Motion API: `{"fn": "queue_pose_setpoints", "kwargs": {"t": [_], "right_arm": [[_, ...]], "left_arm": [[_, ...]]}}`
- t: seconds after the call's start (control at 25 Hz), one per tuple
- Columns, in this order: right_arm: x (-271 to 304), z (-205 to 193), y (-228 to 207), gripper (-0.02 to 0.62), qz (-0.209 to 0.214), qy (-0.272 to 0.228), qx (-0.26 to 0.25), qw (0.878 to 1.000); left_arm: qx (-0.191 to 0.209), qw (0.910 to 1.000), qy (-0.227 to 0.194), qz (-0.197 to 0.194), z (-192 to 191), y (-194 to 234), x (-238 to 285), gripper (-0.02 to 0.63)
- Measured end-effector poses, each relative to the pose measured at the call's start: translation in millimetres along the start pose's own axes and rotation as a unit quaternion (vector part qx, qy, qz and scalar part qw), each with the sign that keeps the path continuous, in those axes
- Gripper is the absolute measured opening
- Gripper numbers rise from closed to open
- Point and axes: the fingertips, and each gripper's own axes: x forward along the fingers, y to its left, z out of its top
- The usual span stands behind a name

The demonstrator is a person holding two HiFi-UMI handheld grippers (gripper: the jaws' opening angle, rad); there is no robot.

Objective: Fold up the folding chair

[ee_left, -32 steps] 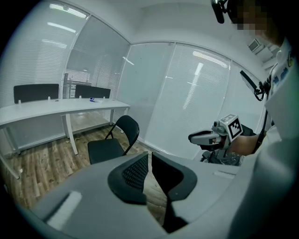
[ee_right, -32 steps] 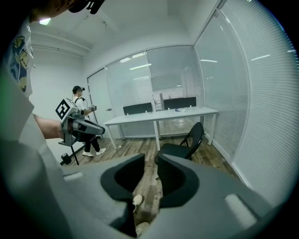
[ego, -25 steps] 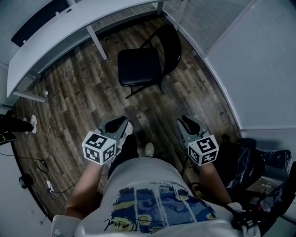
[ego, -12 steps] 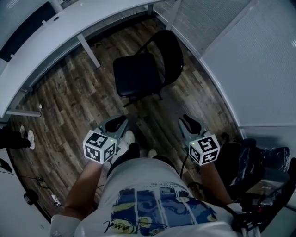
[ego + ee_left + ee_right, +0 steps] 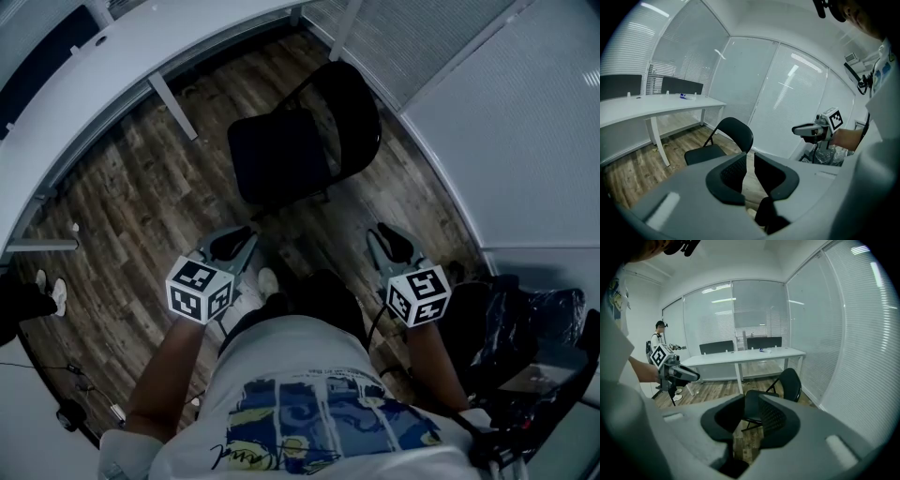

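Note:
A black folding chair (image 5: 291, 150) stands unfolded on the wooden floor, seat towards me and backrest to the right. Both grippers hang short of it, touching nothing. My left gripper (image 5: 234, 242) has just been opening; its jaws show a narrow empty gap in the left gripper view (image 5: 750, 164), with the chair (image 5: 719, 145) beyond them. My right gripper (image 5: 392, 241) is open and empty too, and the chair (image 5: 787, 387) shows through and beside its jaws (image 5: 751, 411).
A long white desk (image 5: 122, 56) runs along the back left, with one leg near the chair. Glass walls with blinds (image 5: 506, 141) close the right side. Black bags and gear (image 5: 525, 328) lie at my right. A person (image 5: 658, 341) stands far off by the left wall.
I have stepped towards the chair, which now lies nearer and larger in the head view. Both grippers have travelled forward with me, still apart from it.

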Motion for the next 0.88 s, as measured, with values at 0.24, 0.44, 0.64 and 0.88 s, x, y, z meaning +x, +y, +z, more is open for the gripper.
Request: {"fn": "queue_pose_setpoints", "kwargs": {"t": [0.24, 0.44, 0.64, 0.88], "right_arm": [[4.3, 11.2, -1.4, 0.083, -0.006, 0.005, -0.001, 1.0], [30.8, 18.6, -12.2, 0.101, 0.001, 0.014, -0.004, 1.0], [69.8, 18.4, -59.2, 0.115, 0.001, 0.033, 0.004, 0.999], [104.3, 16.7, -101.1, 0.12, -0.001, 0.051, -0.001, 0.999]], "left_arm": [[-0.01, 1.0, -0.001, 0.0, 0.9, 10.8, -5.1, 0.064], [-0.026, 0.9996, 0.001, 0.011, 0.4, 30.5, 4.0, 0.069], [-0.048, 0.9987, 0.009, 0.017, 2.4, 50.5, 41.9, 0.083], [-0.061, 0.9974, 0.031, 0.02, -9.1, 64.9, 74.0, 0.114]]}}
